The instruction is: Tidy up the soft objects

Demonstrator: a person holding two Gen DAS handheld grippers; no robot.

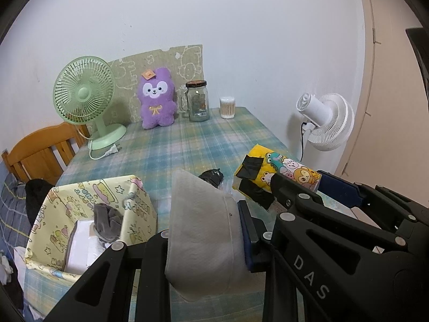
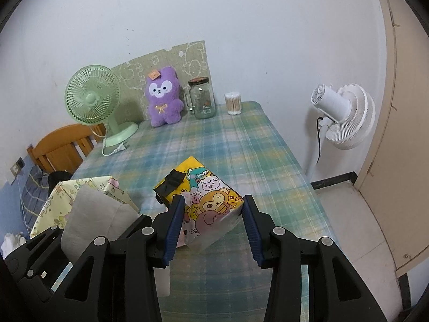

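Observation:
My left gripper (image 1: 203,222) is shut on a soft white roll (image 1: 203,236), pinched between its blue pads just right of the yellow patterned fabric bin (image 1: 80,206). The bin holds a grey cloth (image 1: 107,220) and a white box (image 1: 80,249). My right gripper (image 2: 214,201) is shut on a yellow cartoon-print soft pack (image 2: 209,204), tilted, with black patches at its far end. The left wrist view shows that pack (image 1: 281,169) at the right. The right wrist view shows the roll (image 2: 88,214) at the lower left. A purple plush (image 1: 156,98) sits at the table's back.
On the plaid tablecloth (image 2: 241,155) stand a green desk fan (image 1: 85,99), a glass jar (image 1: 198,102) and a cotton-swab tub (image 1: 228,107) along the wall. A small black object (image 1: 211,177) lies mid-table. A white floor fan (image 2: 346,115) stands right, a wooden chair (image 1: 40,150) left.

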